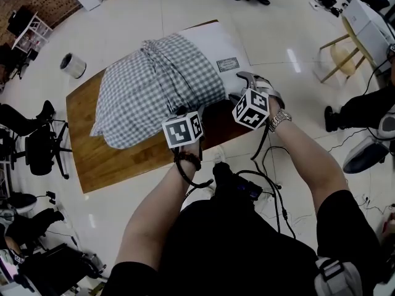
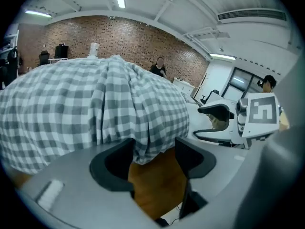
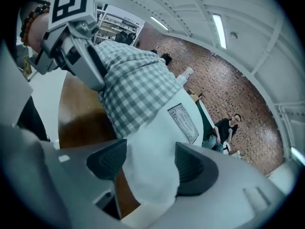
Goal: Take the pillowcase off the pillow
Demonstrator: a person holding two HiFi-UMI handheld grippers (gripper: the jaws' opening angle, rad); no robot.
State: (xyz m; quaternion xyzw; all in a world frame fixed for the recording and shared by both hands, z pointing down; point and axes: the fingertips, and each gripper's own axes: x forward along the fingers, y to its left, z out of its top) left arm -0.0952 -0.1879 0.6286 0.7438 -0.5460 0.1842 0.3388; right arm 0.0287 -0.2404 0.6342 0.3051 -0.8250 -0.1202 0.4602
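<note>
- The room has a glossy white floor point(image 1: 185, 5) and a brick wall point(image 2: 133, 37) at the back. A wooden tabletop point(image 1: 123, 165) stands in front of the person.
- On the tabletop lies the pillow point(image 1: 216, 42). The grey-and-white checked pillowcase point(image 1: 154, 91) covers most of it. The white end with a small printed label point(image 1: 227, 64) sticks out on the person's right side.
- The left gripper point(image 2: 153, 149) is at the near edge of the pillowcase. Its fingers point(image 2: 193, 159) are spread apart. A gathered fold of the checked cloth hangs down between their tips, with bare wood below it. The fingers do not pinch the cloth.
- The right gripper point(image 3: 150, 151) is at the bare end of the pillow. Its fingers point(image 3: 107, 161) are also released and stand wide. The white corner fills the gap between them, and the edge of the pillowcase lies just beyond the fingertips.
- The two grippers are near each other, both at the same near side of the pillow.
</note>
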